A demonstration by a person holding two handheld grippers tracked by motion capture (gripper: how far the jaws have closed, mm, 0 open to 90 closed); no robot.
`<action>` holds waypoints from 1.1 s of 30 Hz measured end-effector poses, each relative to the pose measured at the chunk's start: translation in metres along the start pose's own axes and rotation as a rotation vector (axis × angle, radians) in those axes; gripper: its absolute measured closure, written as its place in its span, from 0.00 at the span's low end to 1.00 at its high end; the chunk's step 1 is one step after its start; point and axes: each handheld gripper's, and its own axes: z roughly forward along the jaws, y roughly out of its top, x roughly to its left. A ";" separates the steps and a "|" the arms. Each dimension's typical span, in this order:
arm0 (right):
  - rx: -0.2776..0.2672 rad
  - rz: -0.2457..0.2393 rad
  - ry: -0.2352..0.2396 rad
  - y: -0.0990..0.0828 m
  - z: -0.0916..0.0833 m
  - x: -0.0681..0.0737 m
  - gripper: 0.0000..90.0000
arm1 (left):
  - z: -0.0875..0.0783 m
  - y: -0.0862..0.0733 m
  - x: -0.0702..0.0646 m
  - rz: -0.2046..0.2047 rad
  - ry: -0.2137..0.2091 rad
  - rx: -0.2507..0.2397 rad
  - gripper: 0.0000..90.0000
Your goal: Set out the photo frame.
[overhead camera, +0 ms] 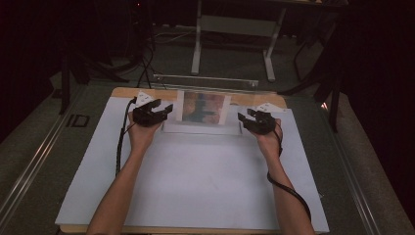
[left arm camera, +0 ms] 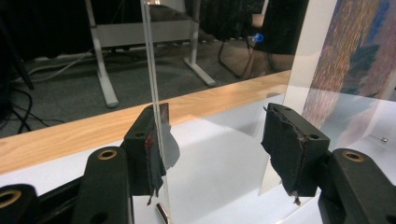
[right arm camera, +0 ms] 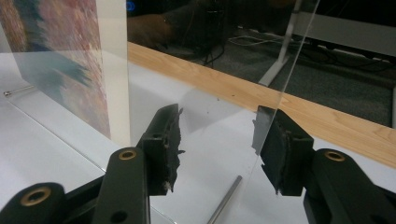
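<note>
A clear acrylic frame (overhead camera: 205, 81) stands upright at the far middle of the white board, with a colourful picture (overhead camera: 203, 107) inside it. My left gripper (overhead camera: 164, 108) is at the frame's left end and my right gripper (overhead camera: 244, 116) at its right end. In the left gripper view the jaws (left arm camera: 215, 135) stand wide apart; the clear sheet's edge (left arm camera: 152, 56) runs just beside the left pad (left arm camera: 149, 149). In the right gripper view the jaws (right arm camera: 217, 135) are also wide, and the sheet's edge (right arm camera: 289, 60) lies against the right pad (right arm camera: 275, 149). Neither pair presses on the sheet.
The white board (overhead camera: 195, 186) lies on a wooden table whose edge (overhead camera: 122, 92) shows behind the frame. A small metal pin (right arm camera: 224, 200) lies at the frame's foot. A white desk frame (overhead camera: 198, 44) and cables stand on the dark floor beyond.
</note>
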 end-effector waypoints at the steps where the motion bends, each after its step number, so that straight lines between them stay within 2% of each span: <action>1: 0.002 0.000 -0.002 0.000 0.000 0.000 0.56 | 0.000 0.000 0.000 -0.002 0.000 0.001 0.47; 8: 0.011 0.011 -0.014 0.002 -0.003 0.004 0.55 | -0.004 0.001 -0.003 -0.005 0.001 0.018 0.47; 13: 0.015 0.021 -0.020 0.001 -0.007 0.007 0.55 | -0.009 0.001 -0.007 -0.026 0.002 0.012 0.47; 22: -0.006 0.051 -0.019 -0.005 -0.026 0.018 0.53 | -0.026 -0.006 -0.020 -0.062 0.002 -0.009 0.47; 33: 0.006 0.032 -0.017 -0.013 -0.049 0.030 0.53 | -0.046 -0.013 -0.034 -0.066 -0.012 0.008 0.47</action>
